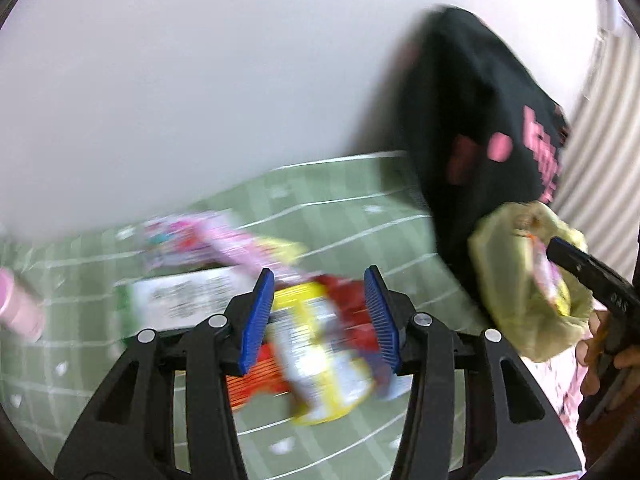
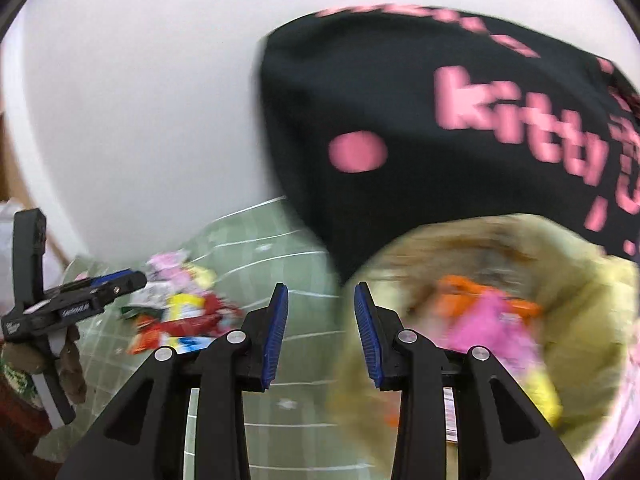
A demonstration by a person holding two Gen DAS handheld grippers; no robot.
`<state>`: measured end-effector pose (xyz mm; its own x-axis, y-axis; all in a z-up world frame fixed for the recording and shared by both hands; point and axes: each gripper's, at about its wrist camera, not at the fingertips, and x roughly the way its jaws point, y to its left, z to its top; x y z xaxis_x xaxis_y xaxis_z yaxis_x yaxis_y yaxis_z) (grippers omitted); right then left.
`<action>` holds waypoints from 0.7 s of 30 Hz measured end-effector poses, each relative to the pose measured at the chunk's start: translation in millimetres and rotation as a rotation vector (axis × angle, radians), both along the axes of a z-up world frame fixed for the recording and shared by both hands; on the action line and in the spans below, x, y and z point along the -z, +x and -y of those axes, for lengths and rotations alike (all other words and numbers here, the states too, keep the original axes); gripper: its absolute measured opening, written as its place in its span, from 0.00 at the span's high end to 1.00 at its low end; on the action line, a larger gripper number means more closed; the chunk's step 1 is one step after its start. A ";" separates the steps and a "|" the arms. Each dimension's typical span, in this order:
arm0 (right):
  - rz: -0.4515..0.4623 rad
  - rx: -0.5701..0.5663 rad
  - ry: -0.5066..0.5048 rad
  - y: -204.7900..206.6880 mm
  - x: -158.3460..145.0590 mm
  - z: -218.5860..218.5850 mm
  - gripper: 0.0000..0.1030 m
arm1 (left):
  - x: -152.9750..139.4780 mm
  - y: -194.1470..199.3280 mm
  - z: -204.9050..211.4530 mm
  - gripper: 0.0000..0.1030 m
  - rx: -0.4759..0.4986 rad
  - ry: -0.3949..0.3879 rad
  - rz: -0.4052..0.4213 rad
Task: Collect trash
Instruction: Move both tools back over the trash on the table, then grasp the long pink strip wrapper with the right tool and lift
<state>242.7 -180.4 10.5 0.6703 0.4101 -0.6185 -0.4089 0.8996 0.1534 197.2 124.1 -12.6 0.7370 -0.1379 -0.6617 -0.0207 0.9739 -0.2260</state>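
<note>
1. Left tool (image 1: 322, 316): jaws half open, nothing held, poised above the wrappers (image 1: 316, 344).
2. Right tool (image 2: 321, 334): jaws half open, empty, beside the yellow-green bag (image 2: 592, 320), which already holds orange and pink litter.
3. Wrappers lie heaped on the green checked surface (image 1: 360, 216), near the bag. Likely light, crinkly, slippery; best pinched by a flat edge.
4. Behind: black cloth (image 2: 400, 120), pink lettering reads "kitty". Wrapper print too blurred to read.

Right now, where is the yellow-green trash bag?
In the right wrist view the yellow-green trash bag sits lower right, below the black cloth, right of the wrapper pile.
</note>
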 end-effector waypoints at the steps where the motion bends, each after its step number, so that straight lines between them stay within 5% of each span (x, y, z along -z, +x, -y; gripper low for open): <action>1: -0.010 -0.049 -0.004 1.1 4.7 -18.2 0.68 | 3.1 -5.8 -13.1 0.57 -0.032 -0.006 -0.004; 13: -0.082 -0.405 -0.128 22.2 50.2 -174.0 0.61 | 17.3 -59.1 -112.3 0.56 -0.255 -0.018 -0.022; 21: -0.146 -0.488 -0.262 60.0 89.4 -230.3 0.61 | 22.8 -73.5 -141.5 0.56 -0.296 -0.022 -0.034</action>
<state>302.7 49.9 -78.9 0.3418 0.4715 -0.8130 -0.7778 0.6274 0.0369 123.7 265.6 -35.4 0.7246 0.0652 -0.6861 -0.3110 0.9193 -0.2411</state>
